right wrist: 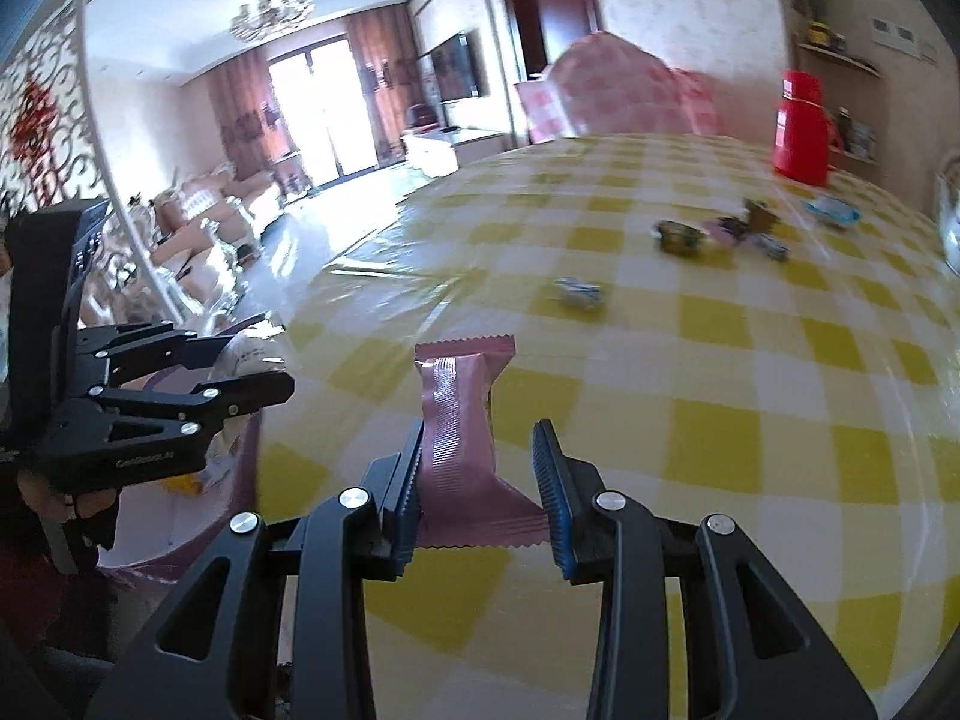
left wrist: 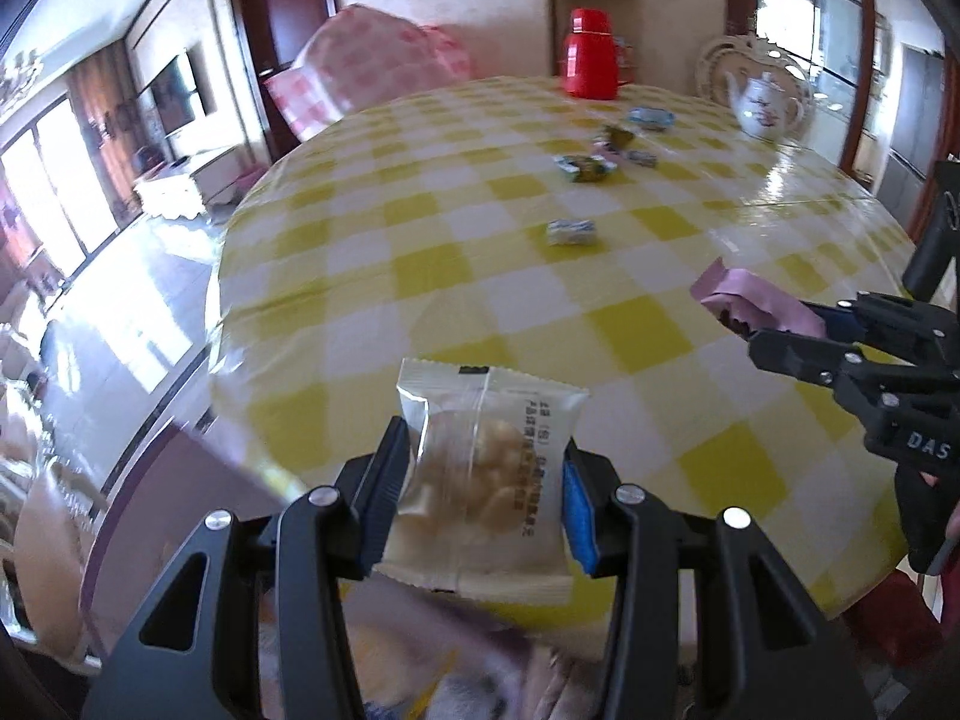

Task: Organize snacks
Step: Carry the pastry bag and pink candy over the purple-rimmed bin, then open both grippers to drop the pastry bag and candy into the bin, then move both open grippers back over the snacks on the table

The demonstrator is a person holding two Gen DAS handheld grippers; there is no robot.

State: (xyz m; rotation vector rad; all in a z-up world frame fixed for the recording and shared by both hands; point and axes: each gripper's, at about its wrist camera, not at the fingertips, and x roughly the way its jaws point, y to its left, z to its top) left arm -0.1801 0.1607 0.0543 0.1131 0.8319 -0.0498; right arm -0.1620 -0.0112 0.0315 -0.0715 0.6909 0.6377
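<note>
Tongs (left wrist: 480, 480) around blurred white packet (left wrist: 486, 480)

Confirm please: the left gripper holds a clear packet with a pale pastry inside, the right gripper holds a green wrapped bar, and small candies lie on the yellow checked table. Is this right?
One detail is wrong: the bar in the right gripper is pink, not green, as the right wrist view shows. The left gripper does hold the clear pastry packet, and small candies lie on the yellow checked table.

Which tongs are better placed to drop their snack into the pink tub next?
Left. The left tongs hold the clear packet seemingly above the pink tub; the right tongs, holding the pink packet, are over the table.
</note>
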